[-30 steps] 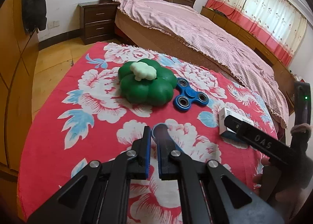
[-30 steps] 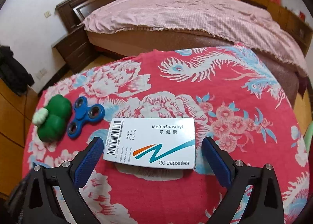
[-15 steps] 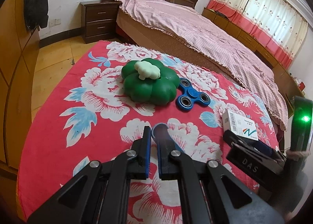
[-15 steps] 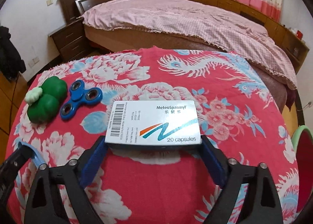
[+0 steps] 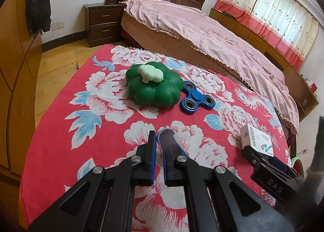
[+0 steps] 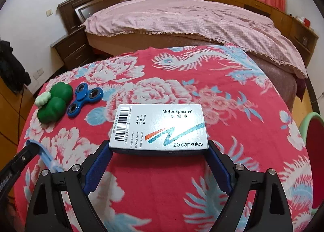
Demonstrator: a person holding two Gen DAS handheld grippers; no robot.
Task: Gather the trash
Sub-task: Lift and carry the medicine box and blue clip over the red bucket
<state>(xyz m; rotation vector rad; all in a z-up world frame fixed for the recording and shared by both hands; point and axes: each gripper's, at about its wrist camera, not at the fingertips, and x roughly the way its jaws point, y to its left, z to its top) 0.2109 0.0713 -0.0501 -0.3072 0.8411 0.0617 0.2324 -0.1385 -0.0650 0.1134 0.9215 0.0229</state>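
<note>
My right gripper [image 6: 160, 149] is shut on a white medicine box [image 6: 160, 126] marked "20 capsules" and holds it above the red flowered cloth [image 6: 202, 90]. The box also shows at the right of the left wrist view [image 5: 257, 139], raised in the right gripper [image 5: 269, 163]. My left gripper [image 5: 159, 136] has its jaws nearly closed with a narrow gap, hovering over the cloth [image 5: 70, 130], nothing visibly between them. It shows at the left edge of the right wrist view [image 6: 30, 147].
A green flower-shaped toy [image 5: 154, 88] with a pale top and a blue fidget spinner [image 5: 197, 100] lie on the cloth ahead of the left gripper. A bed [image 5: 202, 29] and nightstand [image 5: 103, 23] stand beyond. A green-and-red bin rim [image 6: 313, 130] is at the right.
My right gripper closed on the medicine box and lifted it off the cloth. My left gripper stayed shut and barely moved.
</note>
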